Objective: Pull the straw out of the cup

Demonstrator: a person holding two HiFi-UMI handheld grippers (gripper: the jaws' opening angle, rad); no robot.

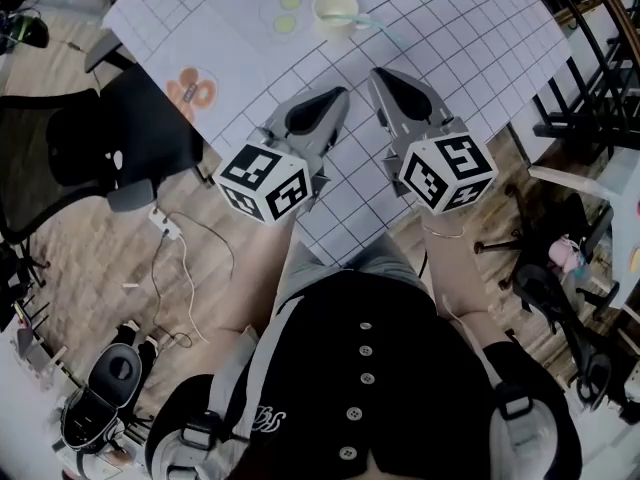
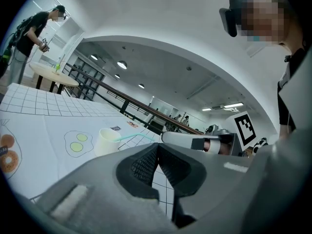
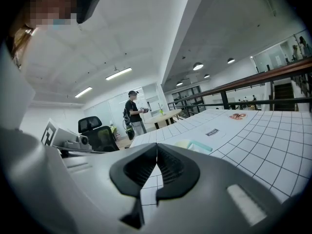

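Toward the worktop's far edge: straw in cup. Left gripper and right gripper jaws closed, empty; open one, pinch straw, lift straight.

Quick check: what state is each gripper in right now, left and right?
Left gripper: closed, jaws together, holding nothing.
Right gripper: closed, jaws together, holding nothing.

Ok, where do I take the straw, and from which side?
Take the teal straw on the bare stretch that leans out over the rim of the cup, toward the right in the head view. That side is nearer the right gripper, so I'd come in from there, jaws across the shaft. Its jaws are shut now; open them first.
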